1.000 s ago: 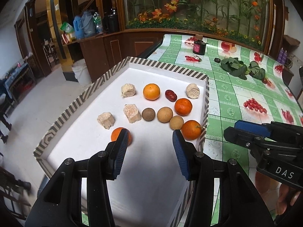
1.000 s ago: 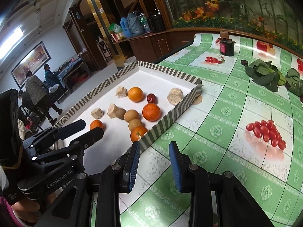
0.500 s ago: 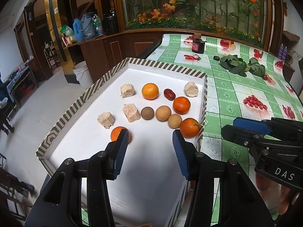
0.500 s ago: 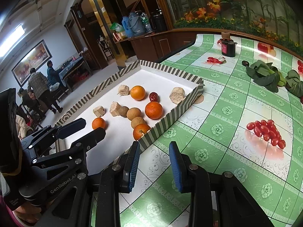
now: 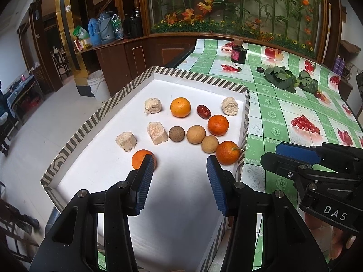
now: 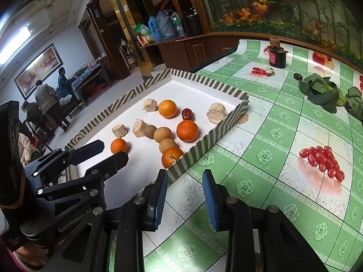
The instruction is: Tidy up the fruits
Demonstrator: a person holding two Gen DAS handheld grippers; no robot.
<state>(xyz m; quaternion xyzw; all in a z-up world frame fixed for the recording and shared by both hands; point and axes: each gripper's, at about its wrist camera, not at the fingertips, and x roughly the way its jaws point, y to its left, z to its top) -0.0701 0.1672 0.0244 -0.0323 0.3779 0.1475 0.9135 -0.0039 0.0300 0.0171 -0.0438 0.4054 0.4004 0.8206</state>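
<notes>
Left wrist view has my left gripper [image 5: 179, 176] over the tray's [image 5: 199, 77] near end, fingers parted and empty; right gripper [image 6: 185, 192] likewise empty, over the tabletop [image 6: 283, 140] beside the tray. The nearest orange [image 5: 227, 152] touches the tray's right wall, so I judge a finger could jam there and knock the round brown fruit [image 5: 209, 144] rolling.

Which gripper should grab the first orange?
Left. The left gripper hangs open over the tray, with an orange just ahead. The right gripper sits outside the tray, over the tablecloth.
</notes>
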